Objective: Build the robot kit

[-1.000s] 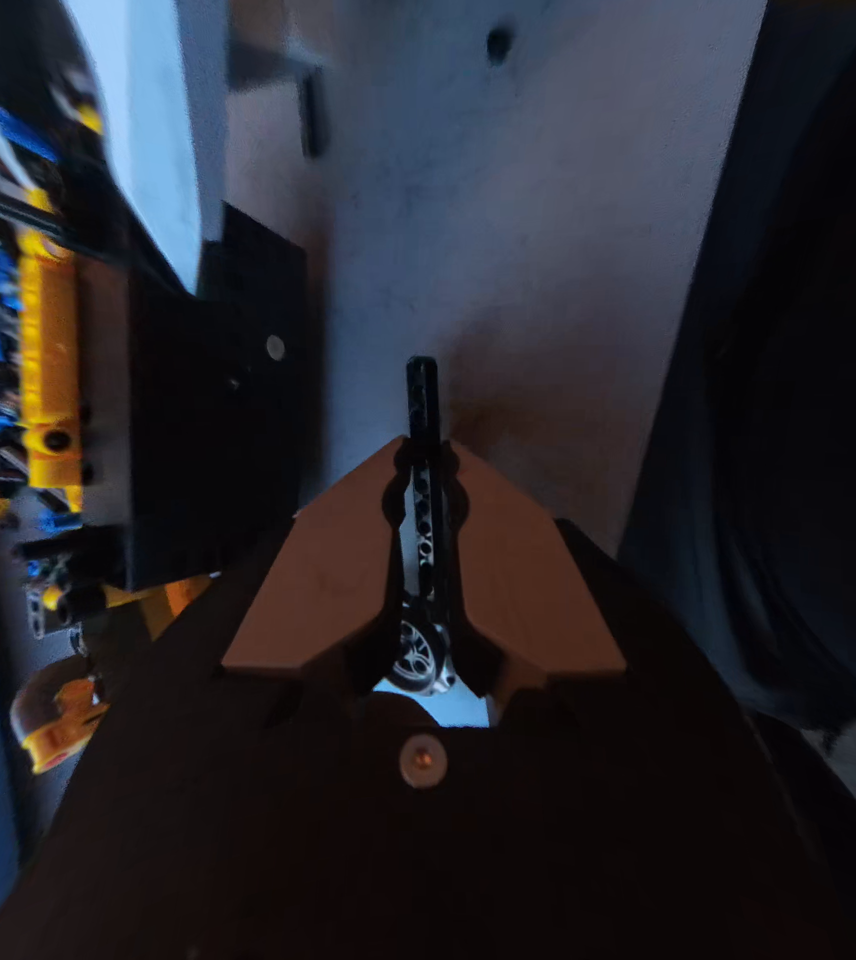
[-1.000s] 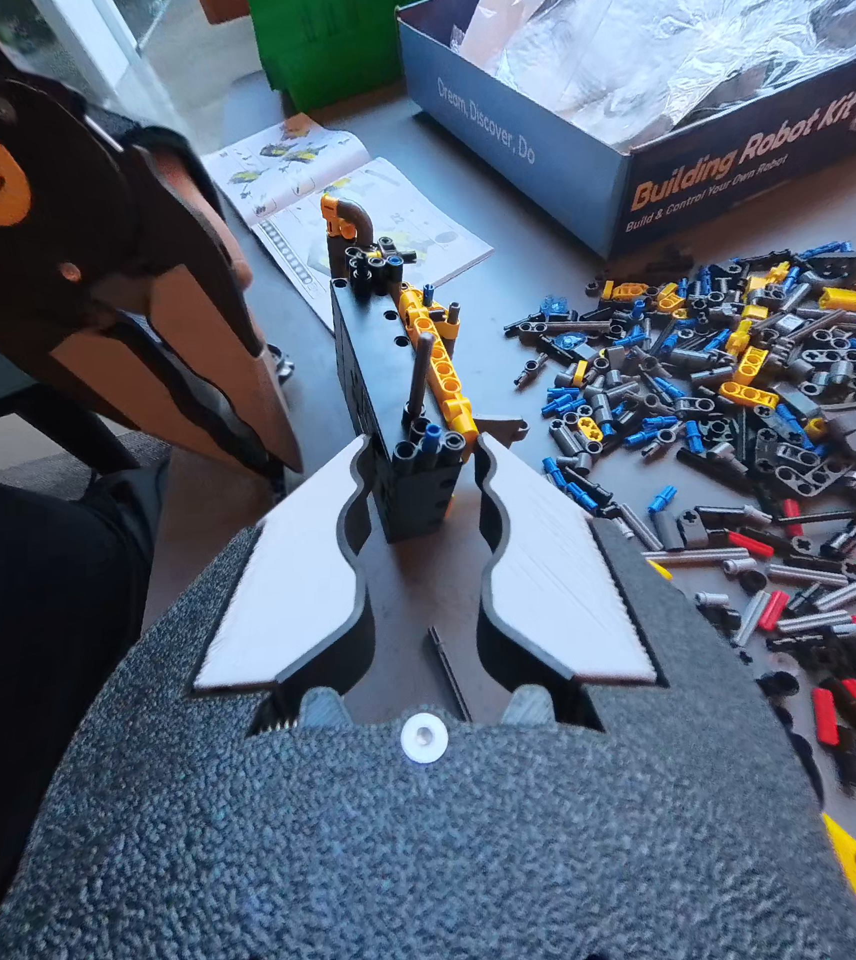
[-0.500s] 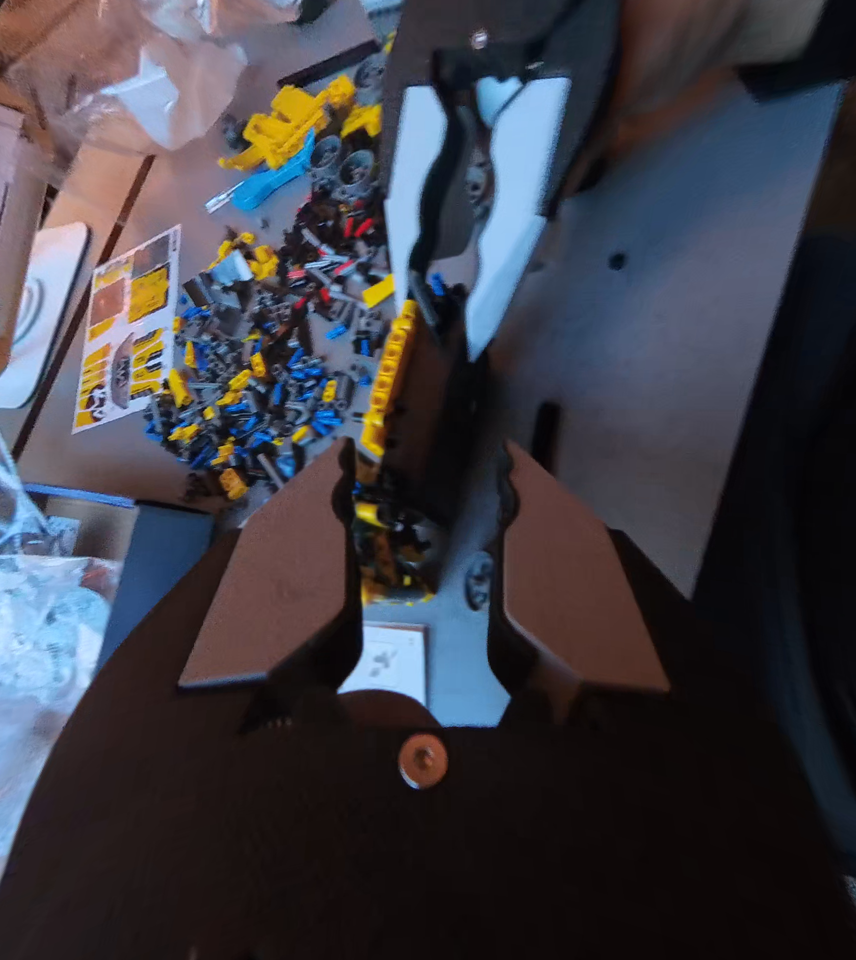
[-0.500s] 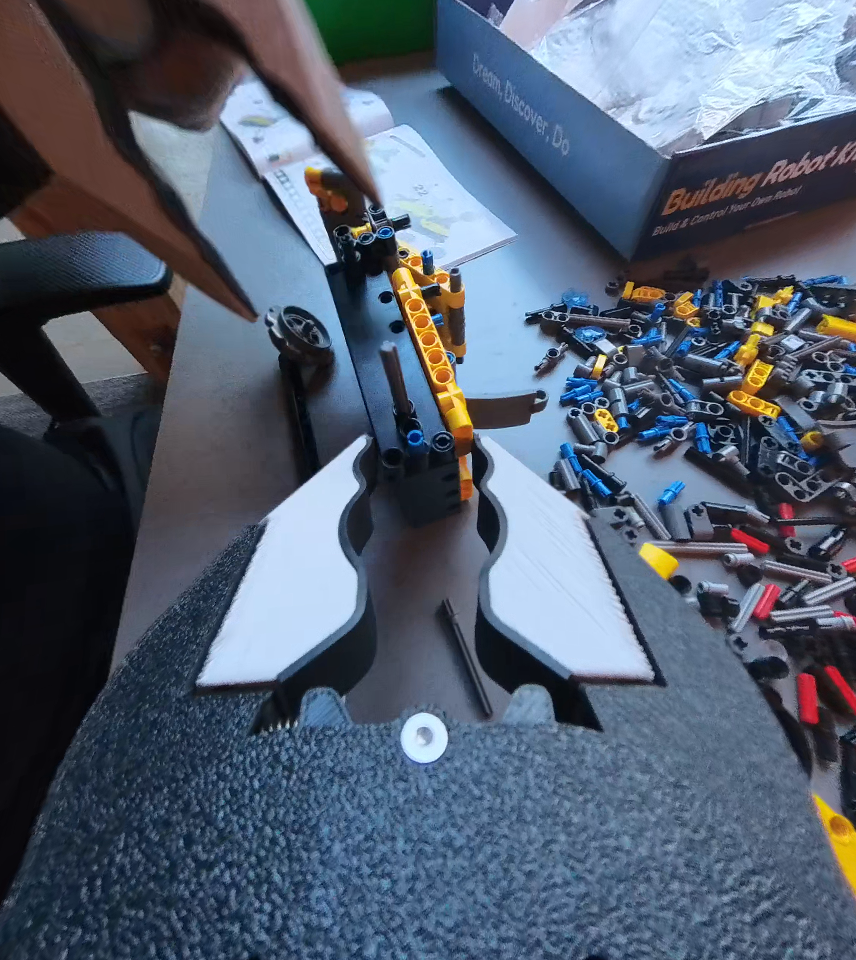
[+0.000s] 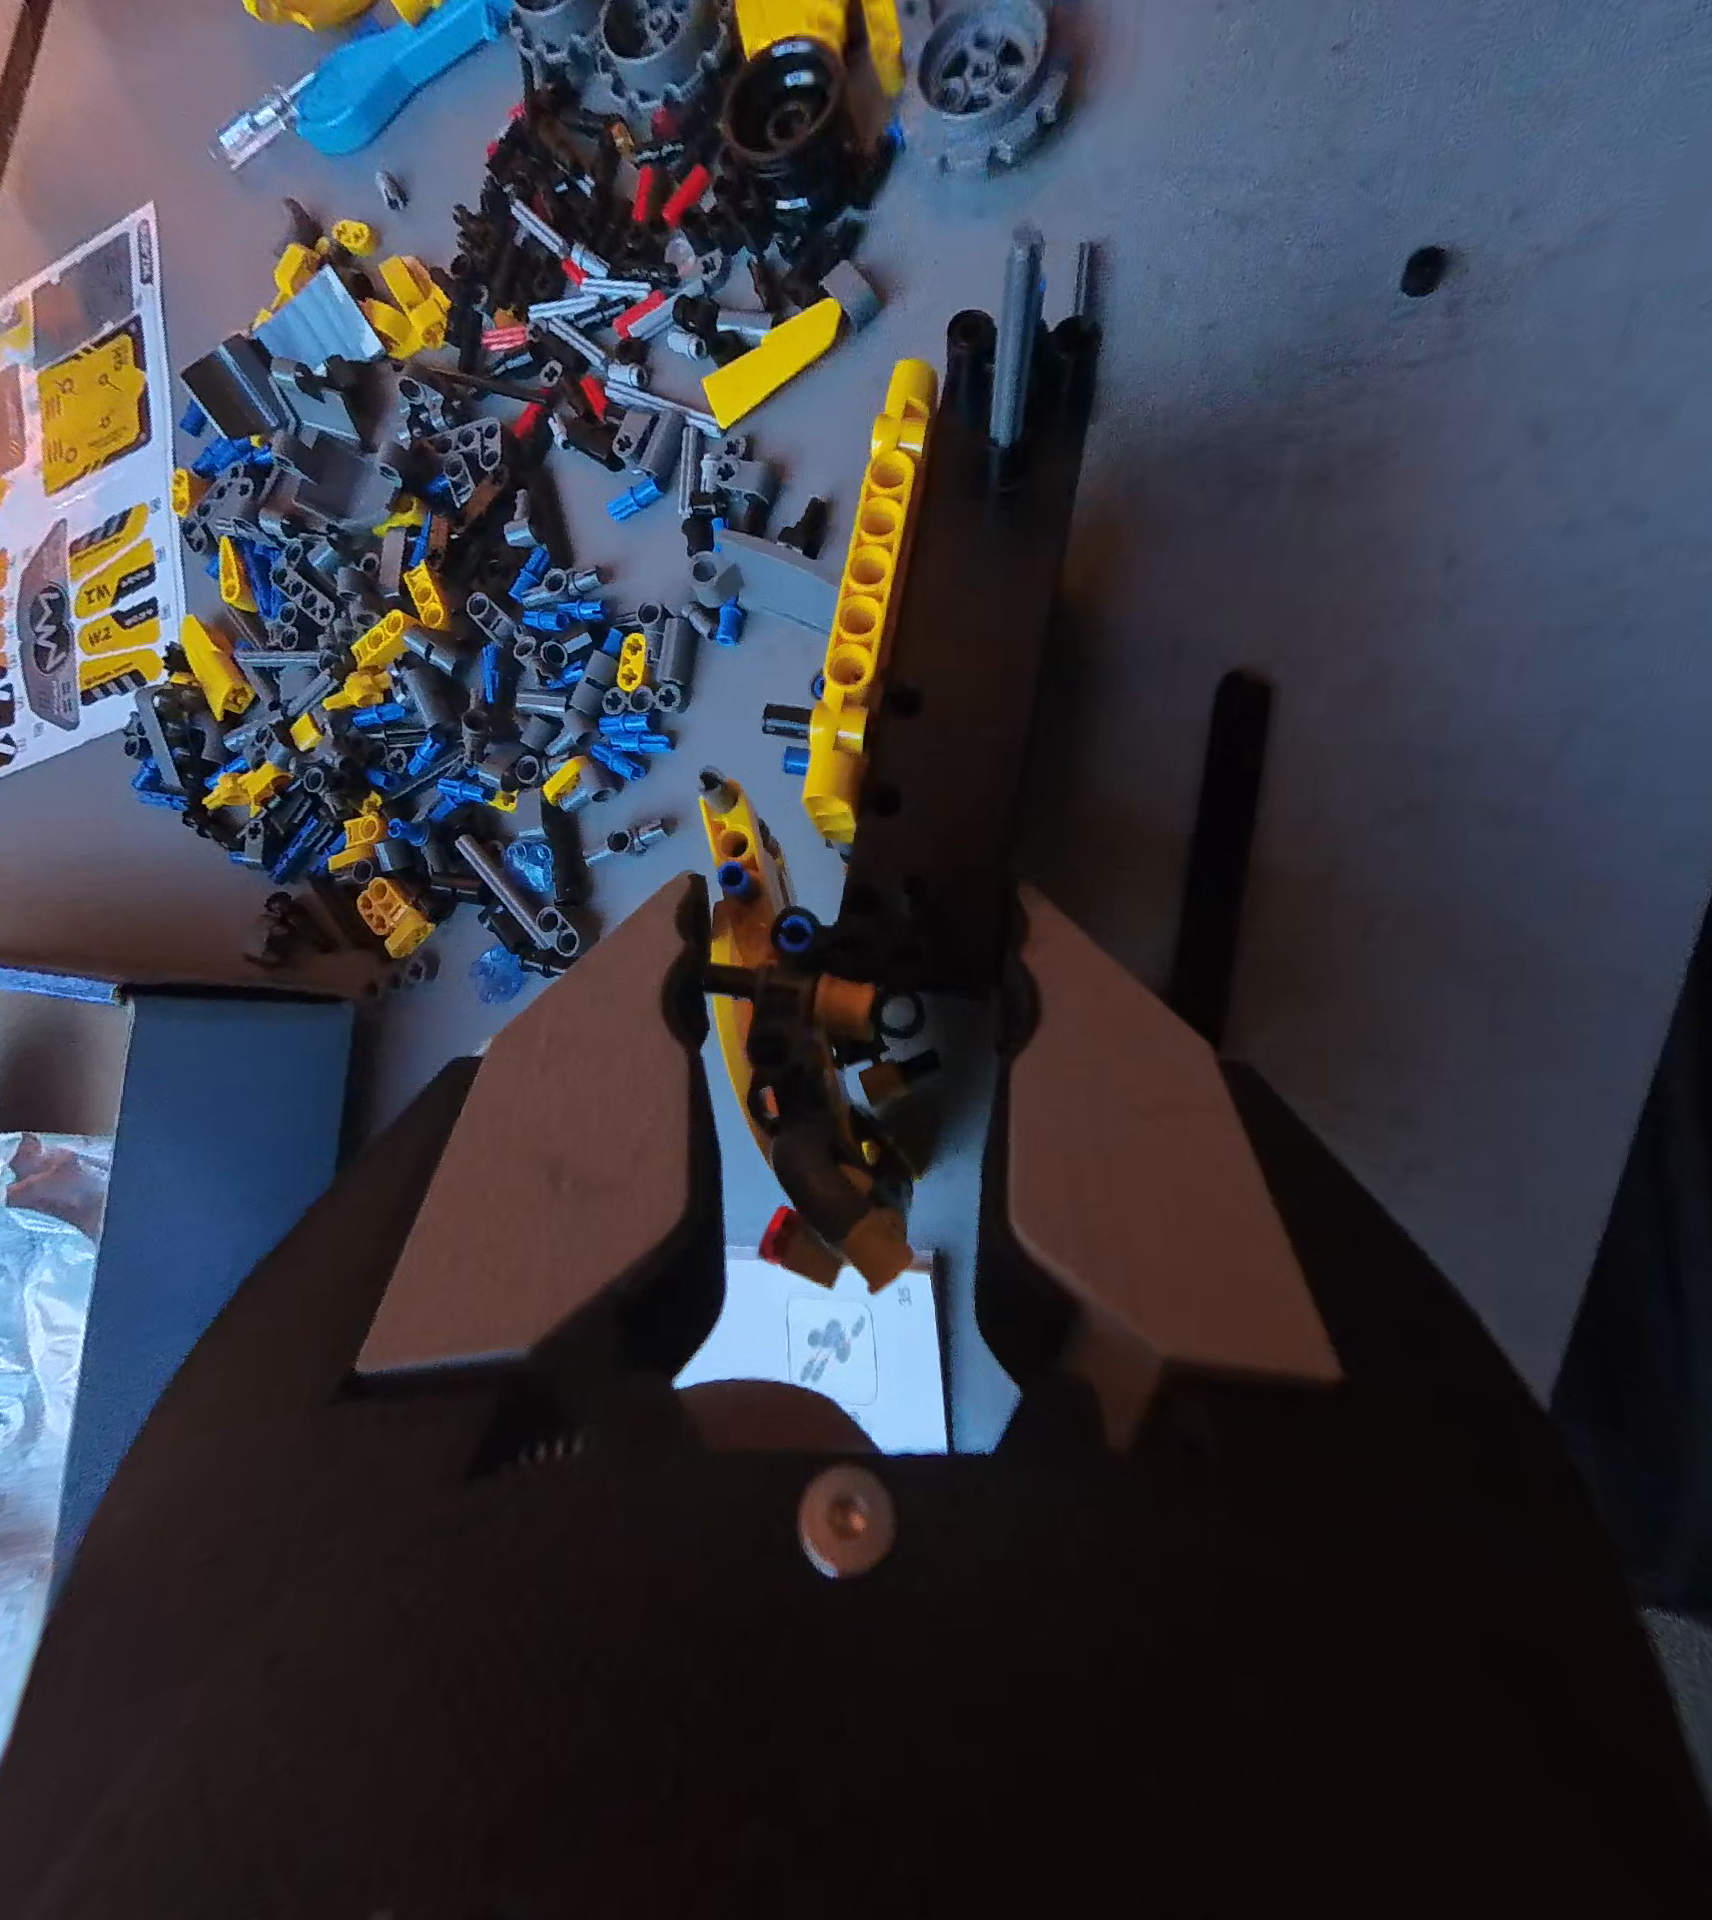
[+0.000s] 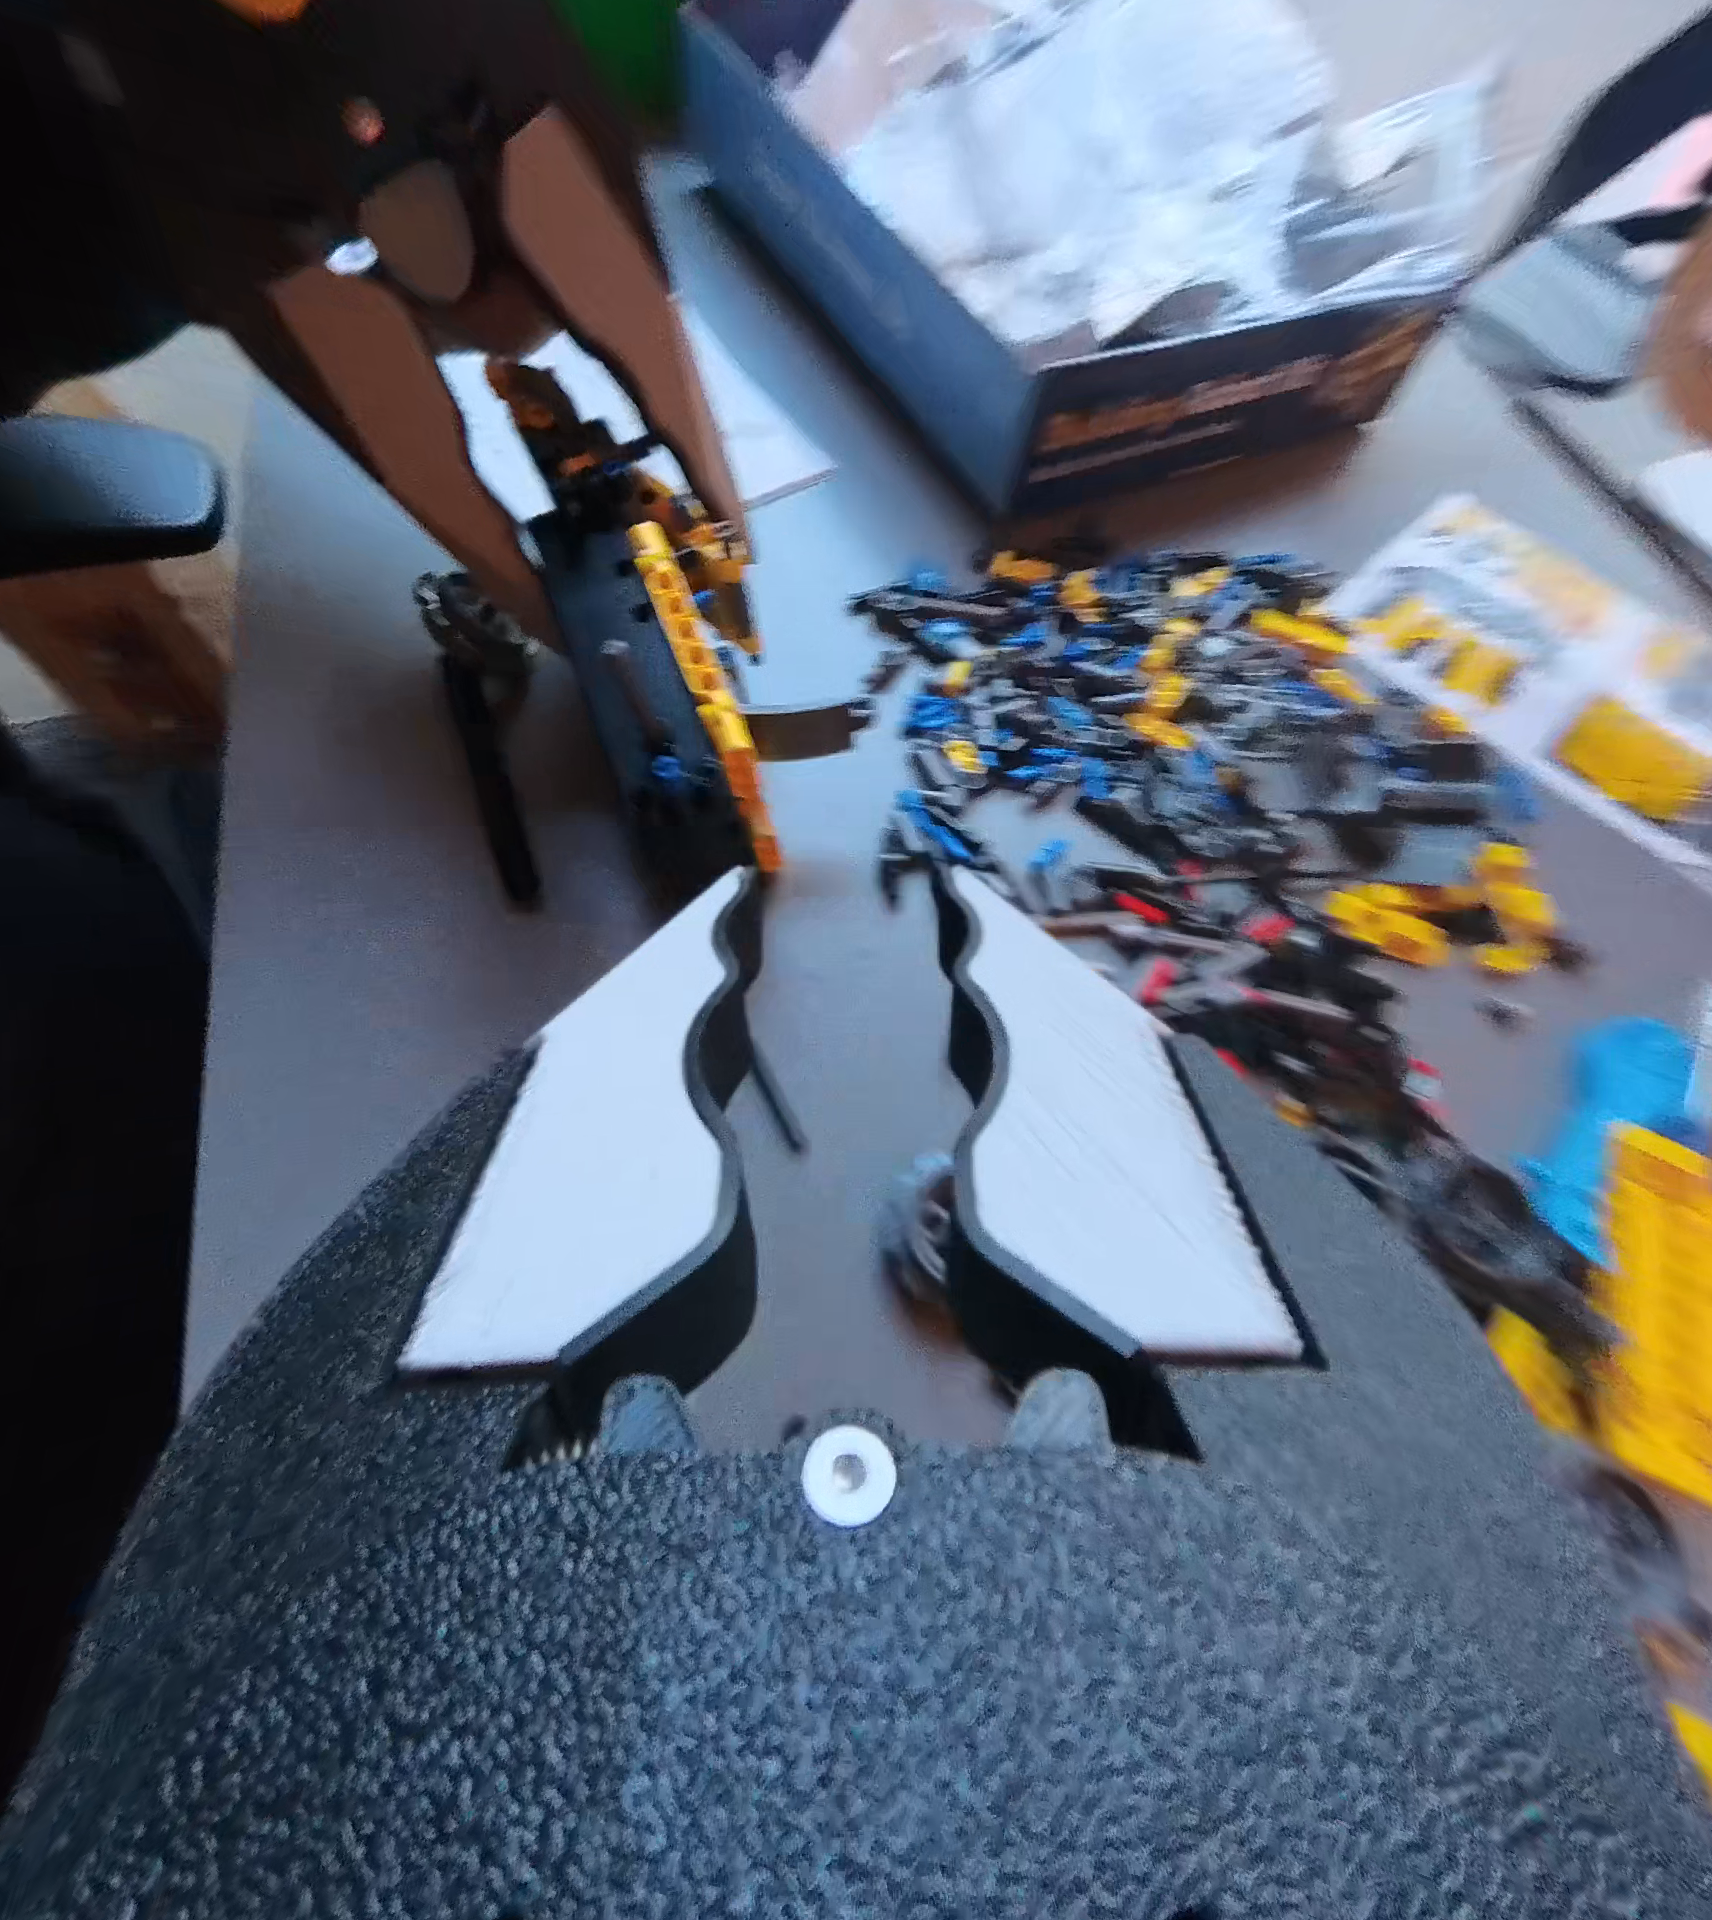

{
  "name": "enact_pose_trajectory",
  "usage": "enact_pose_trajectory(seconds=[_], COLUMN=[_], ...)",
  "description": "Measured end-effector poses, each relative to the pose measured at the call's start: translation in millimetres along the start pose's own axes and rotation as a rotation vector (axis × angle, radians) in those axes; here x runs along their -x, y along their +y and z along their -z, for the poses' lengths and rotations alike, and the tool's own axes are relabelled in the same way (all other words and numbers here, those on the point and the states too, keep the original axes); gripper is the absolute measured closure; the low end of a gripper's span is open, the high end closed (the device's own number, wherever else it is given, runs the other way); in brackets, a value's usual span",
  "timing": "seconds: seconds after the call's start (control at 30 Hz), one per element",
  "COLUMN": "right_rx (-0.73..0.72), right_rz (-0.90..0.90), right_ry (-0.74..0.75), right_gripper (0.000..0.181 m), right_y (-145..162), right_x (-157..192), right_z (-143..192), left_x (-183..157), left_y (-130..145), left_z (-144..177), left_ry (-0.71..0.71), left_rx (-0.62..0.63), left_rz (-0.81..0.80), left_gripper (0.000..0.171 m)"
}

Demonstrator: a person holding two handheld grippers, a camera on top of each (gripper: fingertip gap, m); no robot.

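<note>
A long black block with a yellow holed beam (image 5: pixel 867 582) along its side, the assembly (image 5: pixel 977 644), lies on the grey table. My left gripper (image 5: pixel 852 935) is open, with its fingers on either side of the assembly's near end, where an orange-and-black cluster sits. A black beam with a small wheel (image 5: pixel 1231 831) lies loose on the table just right of the assembly. In the blurred right wrist view, my right gripper (image 6: pixel 844 904) is open and empty, just off the other end of the assembly (image 6: pixel 644 686). The left gripper (image 6: pixel 634 592) shows there at its far end.
A big pile of small blue, grey, yellow and black parts (image 5: pixel 436 582) lies left of the assembly. There are also a sticker sheet (image 5: pixel 41 520), a blue box with plastic bags (image 5: pixel 208 1143), a booklet (image 5: pixel 831 1340), a grey wheel (image 5: pixel 987 73) and a thin black axle (image 6: pixel 774 1091). The gap from one gripper's tips to the other's is roughly 15 cm.
My left gripper let go of the black beam with the wheel, opened and swung over the assembly's end. My right gripper pulled back and to the right, off the assembly's other end.
</note>
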State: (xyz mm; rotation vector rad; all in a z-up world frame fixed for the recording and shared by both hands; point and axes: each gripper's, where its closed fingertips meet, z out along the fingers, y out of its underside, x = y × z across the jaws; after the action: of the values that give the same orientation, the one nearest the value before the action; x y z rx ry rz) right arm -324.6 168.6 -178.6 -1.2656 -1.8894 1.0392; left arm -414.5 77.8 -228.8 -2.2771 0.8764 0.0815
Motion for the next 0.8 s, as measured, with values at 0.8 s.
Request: enact_pose_trajectory(seconds=[0.8], right_rx=[0.482], right_rz=[0.047], right_ry=[-0.166], right_gripper=[0.178], right_y=[83], right_x=[23], right_z=[-23], left_x=[0], left_y=[-18], left_z=[26], left_ry=[0.008], left_rx=[-0.141], left_rz=[0.115], left_gripper=[0.115])
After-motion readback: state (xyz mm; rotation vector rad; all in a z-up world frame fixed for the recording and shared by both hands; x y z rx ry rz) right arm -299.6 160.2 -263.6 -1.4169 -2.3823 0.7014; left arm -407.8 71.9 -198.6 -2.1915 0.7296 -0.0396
